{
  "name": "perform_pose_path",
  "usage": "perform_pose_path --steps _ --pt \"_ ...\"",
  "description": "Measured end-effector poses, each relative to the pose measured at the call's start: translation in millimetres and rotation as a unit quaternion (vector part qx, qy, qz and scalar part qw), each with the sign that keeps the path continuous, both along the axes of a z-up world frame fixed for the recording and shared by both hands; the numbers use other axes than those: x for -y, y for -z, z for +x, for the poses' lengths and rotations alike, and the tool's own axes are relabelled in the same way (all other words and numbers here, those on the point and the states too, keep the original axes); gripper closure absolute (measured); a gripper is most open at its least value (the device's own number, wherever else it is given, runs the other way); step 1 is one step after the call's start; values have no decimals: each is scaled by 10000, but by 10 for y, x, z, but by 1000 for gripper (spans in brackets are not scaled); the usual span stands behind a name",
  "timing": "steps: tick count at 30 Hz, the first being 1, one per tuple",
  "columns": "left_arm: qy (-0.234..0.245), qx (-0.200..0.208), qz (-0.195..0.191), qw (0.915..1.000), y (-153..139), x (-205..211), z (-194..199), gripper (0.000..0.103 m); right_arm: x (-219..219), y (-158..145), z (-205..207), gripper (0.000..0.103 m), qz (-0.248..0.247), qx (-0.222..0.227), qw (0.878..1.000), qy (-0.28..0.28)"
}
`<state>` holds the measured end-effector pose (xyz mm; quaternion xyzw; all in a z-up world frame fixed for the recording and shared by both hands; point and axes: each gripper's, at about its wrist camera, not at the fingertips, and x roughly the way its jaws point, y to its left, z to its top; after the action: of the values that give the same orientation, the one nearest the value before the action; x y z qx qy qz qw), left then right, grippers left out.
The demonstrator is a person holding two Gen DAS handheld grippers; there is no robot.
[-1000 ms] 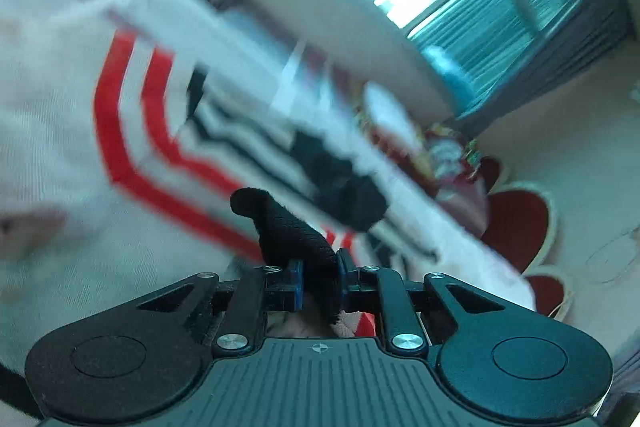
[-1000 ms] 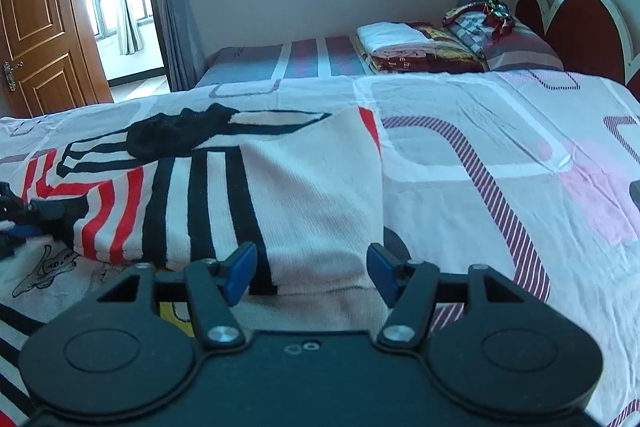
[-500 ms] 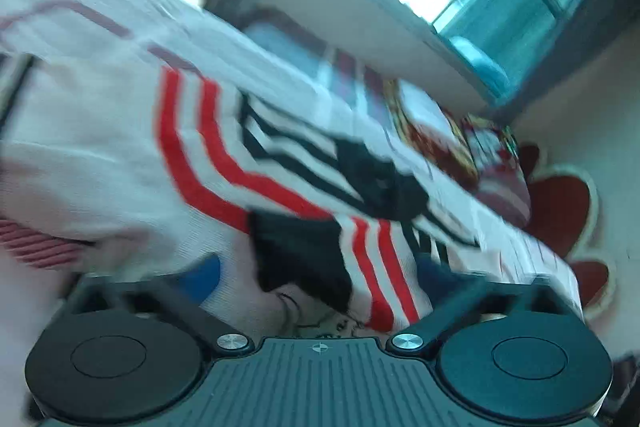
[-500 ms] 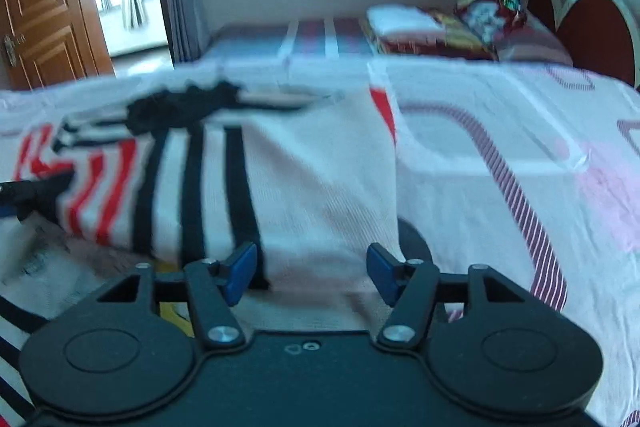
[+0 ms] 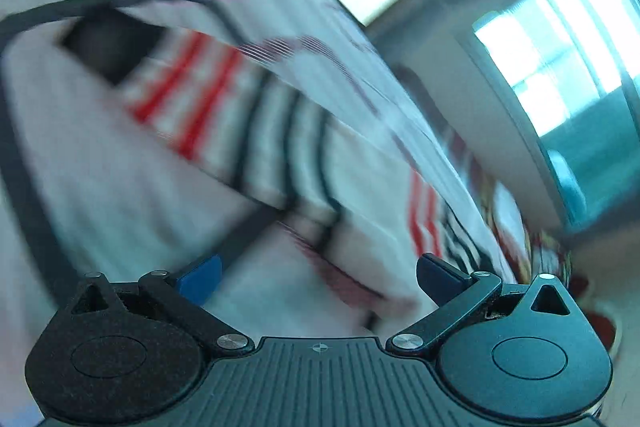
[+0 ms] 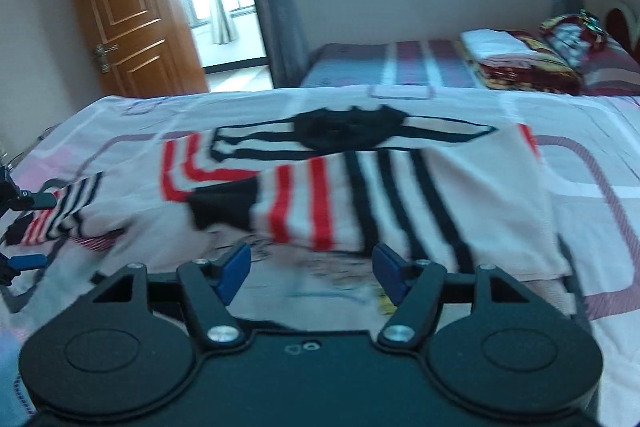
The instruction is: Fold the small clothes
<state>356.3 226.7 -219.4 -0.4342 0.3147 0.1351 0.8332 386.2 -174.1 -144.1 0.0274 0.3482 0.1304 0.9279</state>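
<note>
A small white knit sweater [image 6: 460, 195] with red and black stripes and a black collar lies on the bed, its right side folded over the body. Its left sleeve [image 6: 68, 207] lies spread to the left. My right gripper [image 6: 312, 267] is open and empty, just short of the sweater's near hem. My left gripper [image 5: 318, 277] is open and empty above the blurred sweater [image 5: 256, 131]. It also shows at the left edge of the right wrist view [image 6: 24, 231], around the end of the left sleeve.
The bed [image 6: 600, 219] has a white sheet with pink and purple shapes. A second bed with folded bedding [image 6: 516, 63] stands behind, under the window. A wooden door [image 6: 128, 15] is at the back left.
My left gripper let go of the black cuff it held, opened wide and swung left toward the other sleeve. The right gripper stayed open and rose and drew back a little.
</note>
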Motion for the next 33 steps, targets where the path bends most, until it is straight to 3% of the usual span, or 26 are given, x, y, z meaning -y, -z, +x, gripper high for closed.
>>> perform_pose_path --steps 2,3,4,7,14,15,16,18,21,26,30,32,33 --pt "-345 39 -137 9993 101 -250 -98 11 -122 -8 -23 36 22 -25 9999 -118" --pt "-422 90 -219 9988 154 -357 -125 24 -190 -11 -42 36 8 -33 9998 -171" --pt "-504 125 -329 9981 215 -432 -143 26 -261 -13 -59 36 -5 -39 9997 -222" --pt "-798 323 -654 9941 385 -665 -167 26 -442 8 -94 36 -52 -70 9993 -354" --pt "-988 631 -599 9913 466 -889 46 26 -736 82 -91 36 -195 -136 9988 -423" --pt "-976 636 -558 9916 457 -902 92 37 -764 88 -86 36 -224 -133 9989 -398" --pt "-971 591 -511 9922 446 -916 136 57 -782 105 -74 36 -239 -140 9989 -369" --pt "-996 534 -587 9919 482 -973 160 75 -818 130 -41 36 -269 -174 9990 -310" --pt "-978 566 -489 9924 465 -999 159 82 -849 143 -7 36 -326 -183 9991 -195" --pt "-344 1150 324 9922 -14 -783 282 92 -844 137 28 36 -372 -170 9992 -20" --pt "721 1733 886 9782 -464 -270 645 92 -741 92 -12 36 -300 -148 9993 149" --pt "1248 1814 1013 9702 -550 79 863 92 -657 66 -34 36 -261 -129 9993 230" --pt "1347 1783 957 9700 -544 225 927 92 -599 57 -49 36 -236 -113 9993 275"
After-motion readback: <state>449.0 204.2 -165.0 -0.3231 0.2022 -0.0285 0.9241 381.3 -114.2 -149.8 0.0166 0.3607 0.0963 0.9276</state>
